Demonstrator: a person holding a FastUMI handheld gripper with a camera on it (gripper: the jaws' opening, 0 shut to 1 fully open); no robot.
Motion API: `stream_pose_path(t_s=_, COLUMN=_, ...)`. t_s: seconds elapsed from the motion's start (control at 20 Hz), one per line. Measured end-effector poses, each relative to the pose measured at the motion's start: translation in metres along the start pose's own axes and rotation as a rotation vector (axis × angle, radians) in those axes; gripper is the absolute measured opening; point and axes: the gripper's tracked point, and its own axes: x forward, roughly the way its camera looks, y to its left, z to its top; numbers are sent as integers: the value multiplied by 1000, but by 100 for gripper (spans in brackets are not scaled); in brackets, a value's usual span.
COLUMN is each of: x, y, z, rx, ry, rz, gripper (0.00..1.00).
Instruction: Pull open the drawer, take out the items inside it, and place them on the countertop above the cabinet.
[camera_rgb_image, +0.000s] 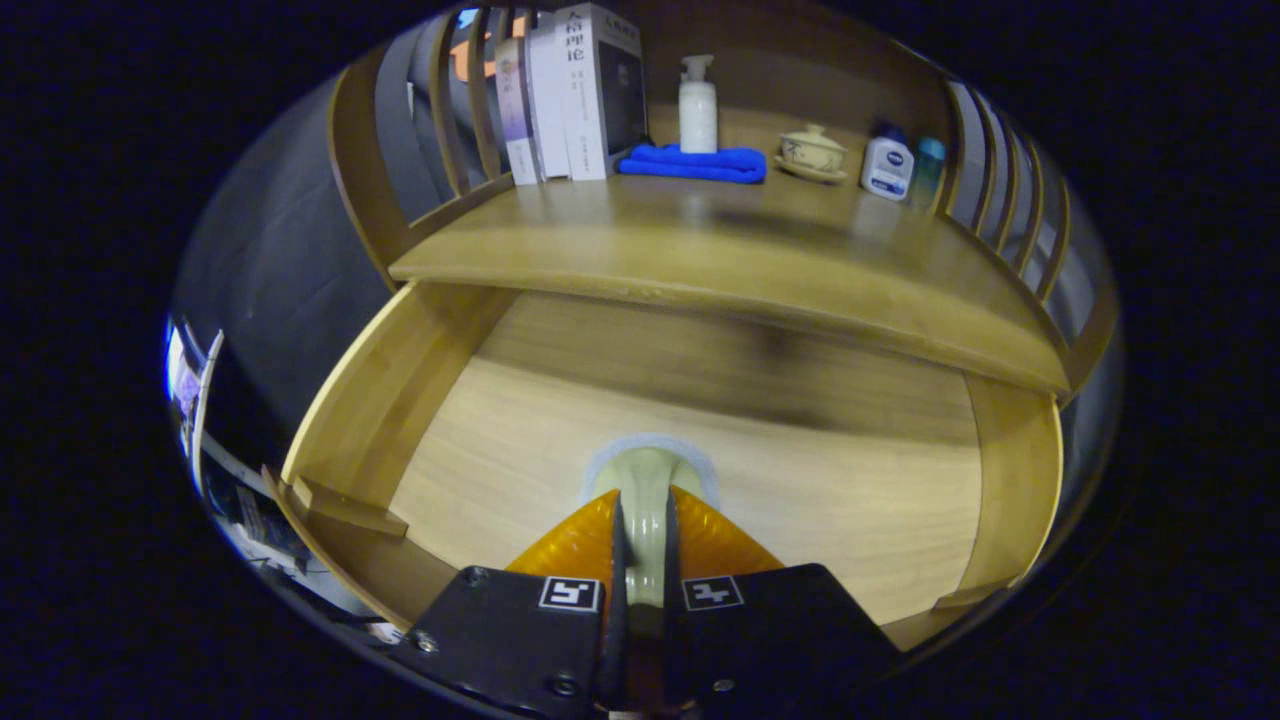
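A: What are the tongs (640, 510) at?

B: They are narrow, both fingers pressed on a pale green spoon-like item (645, 480) with a whitish rim, held over the floor of the open drawer (400, 380).

A: And where does the drawer sit?

B: Pulled out beneath the tabletop (700, 250), which lies at twelve o'clock beyond the tongs.

A: What stands up there?

B: A row of books (570, 90) at eleven o'clock. A white pump bottle (698, 105) at twelve, just behind a folded blue cloth (695, 163). At one o'clock a lidded teacup on a saucer (812, 152), then a small white bottle with a blue cap (888, 162) and a teal bottle (927, 170) just beside it.
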Motion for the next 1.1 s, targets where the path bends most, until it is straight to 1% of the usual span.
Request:
stream_pose_path(t_s=0.1, x=-13, y=-1, z=13, rx=-29, ry=-47, rz=-14, gripper=17)
stream_pose_path(t_s=0.3, x=-44, y=3, z=33, rx=-64, ry=-125, rz=-14, gripper=17)
stream_pose_path(t_s=0.5, x=-70, y=-3, z=58, rx=-48, ry=-196, rz=-15, gripper=17)
stream_pose_path(t_s=0.7, x=-87, y=-22, z=87, rx=-20, ry=-242, rz=-38, gripper=17)
stream_pose_path(t_s=0.9, x=-87, y=-40, z=121, rx=27, ry=-268, rz=-59, gripper=17)
stream_pose_path(t_s=1.1, x=-67, y=-53, z=147, rx=46, ry=-280, rz=-79, gripper=17)
